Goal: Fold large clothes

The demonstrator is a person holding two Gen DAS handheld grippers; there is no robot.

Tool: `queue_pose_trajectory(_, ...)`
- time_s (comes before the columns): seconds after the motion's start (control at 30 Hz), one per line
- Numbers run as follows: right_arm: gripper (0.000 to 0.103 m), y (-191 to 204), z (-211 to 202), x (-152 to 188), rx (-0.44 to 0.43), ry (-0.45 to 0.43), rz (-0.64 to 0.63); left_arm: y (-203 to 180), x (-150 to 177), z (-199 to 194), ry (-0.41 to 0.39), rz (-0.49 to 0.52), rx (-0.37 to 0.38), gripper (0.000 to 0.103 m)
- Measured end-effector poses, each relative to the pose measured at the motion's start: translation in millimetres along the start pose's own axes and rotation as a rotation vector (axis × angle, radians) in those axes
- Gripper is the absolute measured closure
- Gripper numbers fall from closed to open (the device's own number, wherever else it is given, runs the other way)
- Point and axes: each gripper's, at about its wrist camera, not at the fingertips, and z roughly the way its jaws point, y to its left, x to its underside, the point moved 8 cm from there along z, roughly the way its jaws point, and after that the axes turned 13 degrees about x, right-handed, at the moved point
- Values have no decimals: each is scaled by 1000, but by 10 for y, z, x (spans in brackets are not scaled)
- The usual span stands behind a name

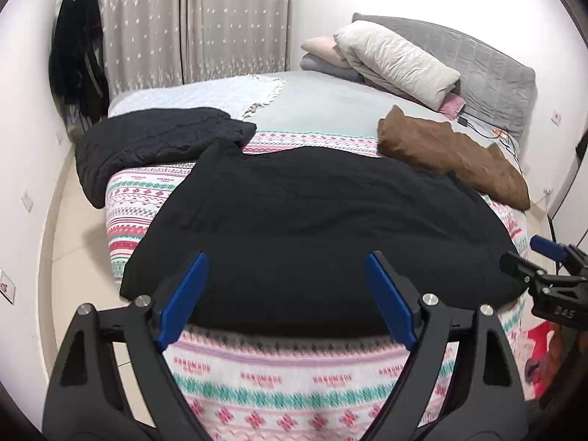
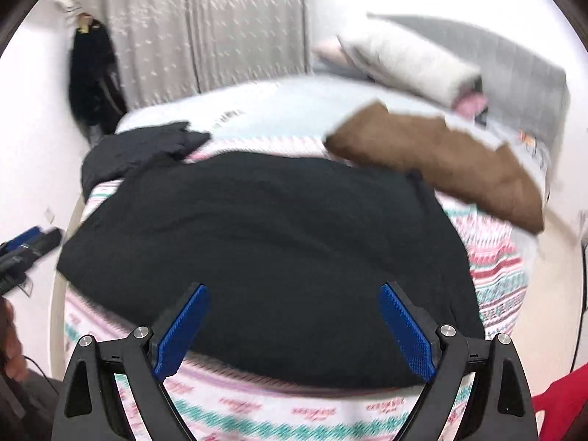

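Both tools are open and hold nothing: left tool (image 1: 286, 279), right tool (image 2: 294, 310). Each hovers above the near edge of the black garment (image 1: 312, 228), which lies spread flat on the patterned blanket (image 1: 279, 378) covering the bed. Beyond the garment: dark quilted jacket (image 1: 147, 143) far-left, brown garment (image 1: 452, 154) far-right.

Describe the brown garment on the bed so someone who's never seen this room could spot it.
On the bed, look toward the grey headboard side. The brown garment lies there folded into a long strip, the only brown piece beside two black garments.
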Motion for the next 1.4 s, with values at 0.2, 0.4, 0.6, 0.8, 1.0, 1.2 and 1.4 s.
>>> queue_pose_trajectory(0.2,8,-26,-124,390,-69,58,180,69,202,-110,-10,-50,-13,14)
queue_pose_trajectory(0.4,8,-33,-579,549,51,-83,157,-121,296,-330,-50,10,-50,13)
queue_pose_trajectory(0.6,6,47,-825,667,57,-113,169,-299,397,-465,-70,91,-73,5)
queue_pose_trajectory(0.8,5,68,-741,762,66,-91,164,-311,384,-405,-72,92,-70,5)
queue_pose_trajectory(1.0,5,91,-658,802,91,-73,147,-300,443,-275,-28,56,-59,5)
queue_pose_trajectory(1.2,5,78,-656,794,109,-77,140,-376,487,-298,-29,78,-61,5)
queue_pose_trajectory(1.4,5,23,-738,761,126,-113,146,-349,448,-391,-63,72,-68,5)
